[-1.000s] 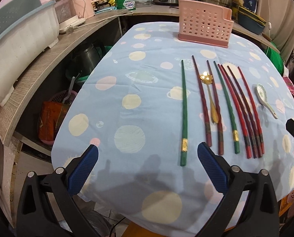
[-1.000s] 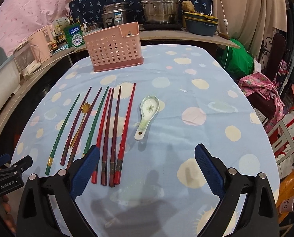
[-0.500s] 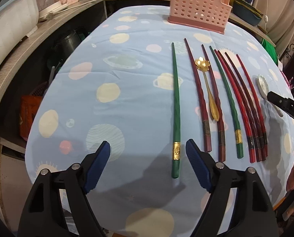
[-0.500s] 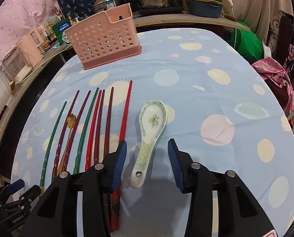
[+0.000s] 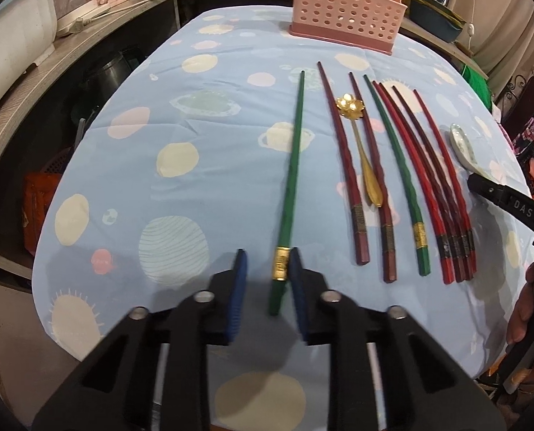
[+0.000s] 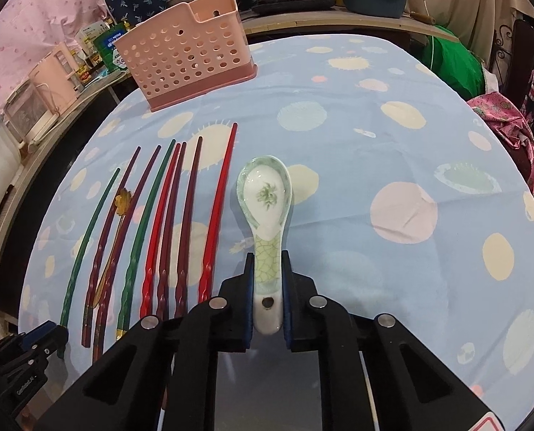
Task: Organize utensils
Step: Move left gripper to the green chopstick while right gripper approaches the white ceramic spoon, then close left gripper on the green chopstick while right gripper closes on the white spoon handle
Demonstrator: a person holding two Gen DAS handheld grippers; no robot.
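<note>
We see the basket (image 6: 186, 48) standing on the table (image 6: 374, 151) at eleven o'clock, the row of chopsticks (image 6: 166, 222) lying before it with a small metal spoon (image 6: 117, 215) among them, and the ceramic spoon (image 6: 267, 212) just right of the row, toward twelve o'clock.

Laid in a row of near-parallel sticks on the table's near half: a lone green chopstick (image 5: 291, 179) with a gold band, leftmost and apart from the rest; two dark maroon chopsticks (image 5: 342, 158) flanking a gold flower-headed spoon (image 5: 365, 158); a second green chopstick (image 5: 398, 176); then four red chopsticks (image 5: 432, 179) bunched together. Rightmost, a white ceramic spoon (image 6: 267, 212), bowl up and pointing away. Upright near the far edge, a pink perforated holder (image 6: 186, 61).
</note>
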